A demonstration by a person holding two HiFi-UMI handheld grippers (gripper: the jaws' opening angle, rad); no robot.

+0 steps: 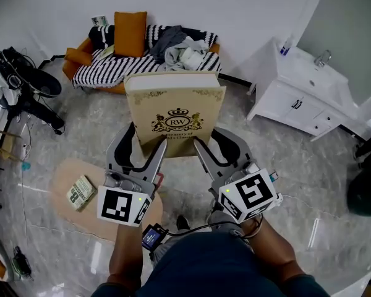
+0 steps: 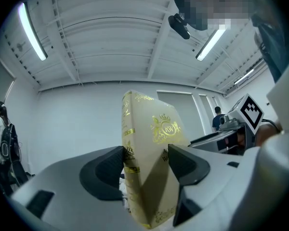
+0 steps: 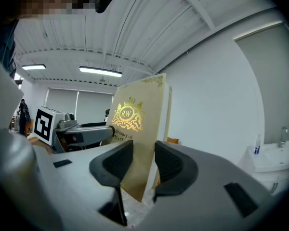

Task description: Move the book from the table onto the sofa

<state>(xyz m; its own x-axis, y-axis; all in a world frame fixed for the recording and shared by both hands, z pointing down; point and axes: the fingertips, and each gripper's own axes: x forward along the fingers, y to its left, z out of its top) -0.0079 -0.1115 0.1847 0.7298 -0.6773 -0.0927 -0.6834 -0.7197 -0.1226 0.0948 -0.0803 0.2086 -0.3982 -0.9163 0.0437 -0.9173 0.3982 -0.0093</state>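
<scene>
A thick cream book (image 1: 175, 113) with a gold crest is held up in the air, cover facing me, between both grippers. My left gripper (image 1: 150, 146) is shut on its lower left corner, the spine side, and the book (image 2: 151, 162) fills the space between its dark pads. Clamped on the lower right corner is my right gripper (image 1: 201, 145), with the book (image 3: 137, 138) pinched between its pads. The sofa (image 1: 96, 72), orange with a black-and-white striped cover, stands ahead by the far wall. The small oval wooden table (image 1: 65, 184) lies below at the left.
On the sofa lie an orange cushion (image 1: 130, 33) and a heap of clothes (image 1: 184, 49). A small book (image 1: 81, 192) rests on the table. A white sink cabinet (image 1: 303, 91) stands at the right, a black stand with cables (image 1: 25, 85) at the left.
</scene>
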